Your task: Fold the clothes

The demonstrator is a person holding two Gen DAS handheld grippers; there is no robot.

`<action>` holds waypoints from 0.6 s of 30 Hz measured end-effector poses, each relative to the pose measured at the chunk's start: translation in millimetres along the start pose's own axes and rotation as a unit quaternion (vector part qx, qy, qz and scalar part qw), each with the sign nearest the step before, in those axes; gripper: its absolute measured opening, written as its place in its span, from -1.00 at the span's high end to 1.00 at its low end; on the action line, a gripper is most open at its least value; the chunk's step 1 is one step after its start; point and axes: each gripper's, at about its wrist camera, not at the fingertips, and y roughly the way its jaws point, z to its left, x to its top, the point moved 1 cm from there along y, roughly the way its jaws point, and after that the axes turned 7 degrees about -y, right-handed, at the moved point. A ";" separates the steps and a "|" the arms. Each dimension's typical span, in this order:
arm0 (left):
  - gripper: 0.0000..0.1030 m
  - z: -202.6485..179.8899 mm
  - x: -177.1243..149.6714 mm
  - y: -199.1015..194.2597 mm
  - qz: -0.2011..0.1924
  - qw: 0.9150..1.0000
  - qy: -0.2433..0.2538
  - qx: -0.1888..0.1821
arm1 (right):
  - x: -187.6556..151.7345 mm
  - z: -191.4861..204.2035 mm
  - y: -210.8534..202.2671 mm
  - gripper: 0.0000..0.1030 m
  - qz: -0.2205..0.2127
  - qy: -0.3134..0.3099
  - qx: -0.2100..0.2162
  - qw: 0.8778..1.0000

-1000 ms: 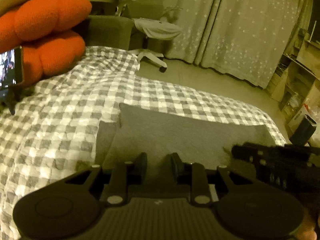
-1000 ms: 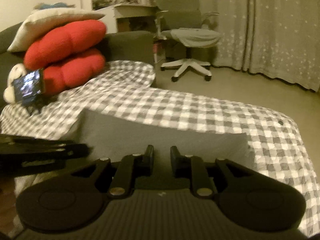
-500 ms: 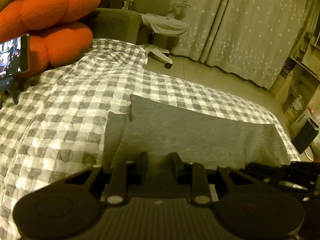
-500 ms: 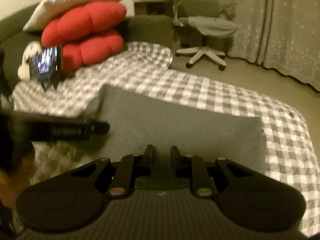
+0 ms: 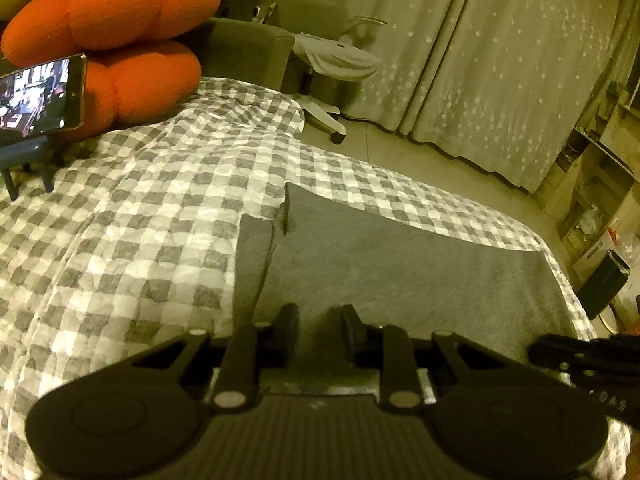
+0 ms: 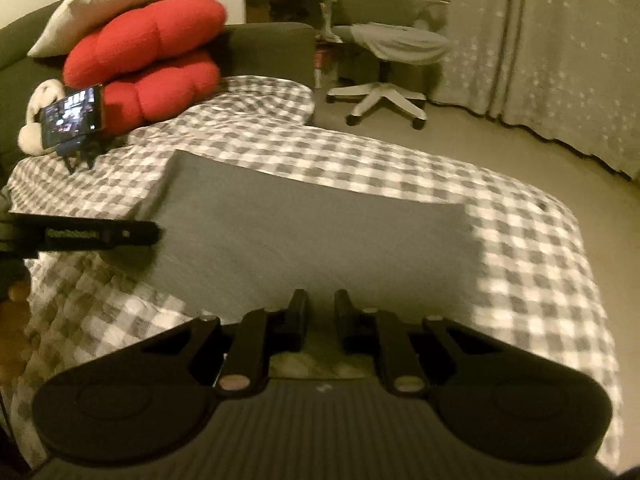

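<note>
A grey garment (image 5: pixel 400 264) lies folded into a long rectangle on the checked blanket (image 5: pixel 140 240). My left gripper (image 5: pixel 320 320) hovers over its near left part, jaws a little apart, with grey cloth showing under them but no visible pinch. In the right wrist view the garment (image 6: pixel 312 232) ends right at my right gripper (image 6: pixel 321 308). Its jaws are closing, the near hem sits between the tips, and blanket shows beneath. Each gripper appears in the other's view: the left gripper (image 6: pixel 154 234) by the garment's left edge, the right gripper (image 5: pixel 536 350) at the near right.
Red cushions (image 6: pixel 152 52) and a lit phone on a stand (image 6: pixel 72 116) sit at the far left of the blanket (image 6: pixel 540 280). An office chair (image 6: pixel 384 44) and curtains (image 5: pixel 500 60) stand beyond the bed. Shelves (image 5: pixel 600 184) line the right side.
Both grippers have drawn back toward the garment's near edge, so more of the cloth shows ahead of them. The right jaws stand narrower than before. The garment has not shifted on the blanket.
</note>
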 end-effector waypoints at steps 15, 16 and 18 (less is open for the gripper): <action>0.62 32.0 13.6 -5.6 0.010 0.999 -0.046 0.021 | -30.1 -58.3 -3.4 0.45 0.048 0.084 -0.042 0.994; 0.57 37.7 16.5 -6.4 0.010 0.998 -0.054 0.027 | -29.2 -61.2 -6.4 0.45 0.043 0.096 -0.043 0.994; 0.57 51.9 24.9 -10.1 0.008 0.997 -0.078 0.027 | -25.9 -63.7 -12.3 0.45 0.029 0.107 -0.049 0.993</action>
